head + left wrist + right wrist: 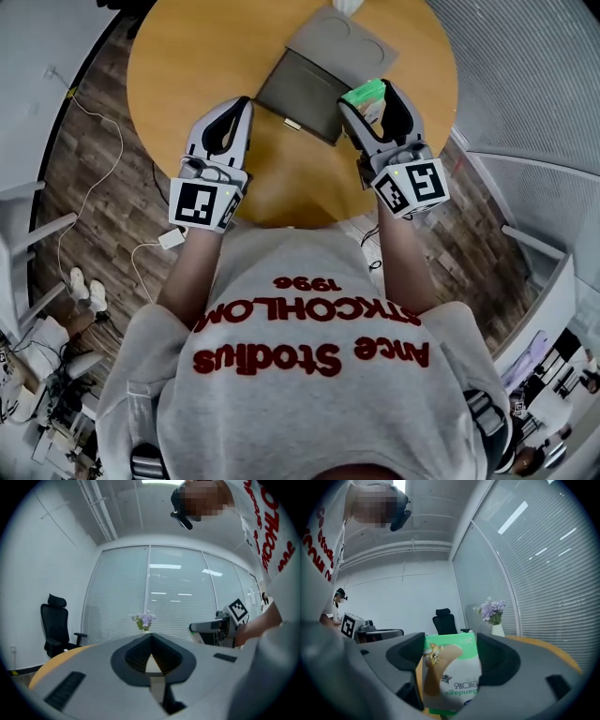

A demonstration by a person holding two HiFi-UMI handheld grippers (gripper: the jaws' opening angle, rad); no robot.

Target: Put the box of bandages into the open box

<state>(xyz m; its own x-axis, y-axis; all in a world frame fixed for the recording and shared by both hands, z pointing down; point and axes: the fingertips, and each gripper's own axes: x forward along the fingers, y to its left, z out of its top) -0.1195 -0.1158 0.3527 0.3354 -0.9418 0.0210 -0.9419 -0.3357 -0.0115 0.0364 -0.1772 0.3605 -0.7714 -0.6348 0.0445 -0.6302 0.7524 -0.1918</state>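
The box of bandages point(364, 92), green and white with a cartoon plaster on it, is clamped between the jaws of my right gripper point(368, 97), raised beside the right edge of the open box. In the right gripper view the box of bandages point(451, 677) fills the gap in my right gripper point(450, 667). The open box point(298, 89) is dark grey and lies at the far middle of the table, its lid point(339, 42) folded back behind it. My left gripper point(241, 107) is shut on nothing, just left of the open box. In its own view the left gripper point(150, 641) shows its jaws meeting.
A round wooden table point(187, 56) carries the open box. A vase of flowers point(144, 620) stands at its far side. A black office chair point(56, 625) stands by the blinds. White cables and a charger point(171, 238) lie on the floor at the left.
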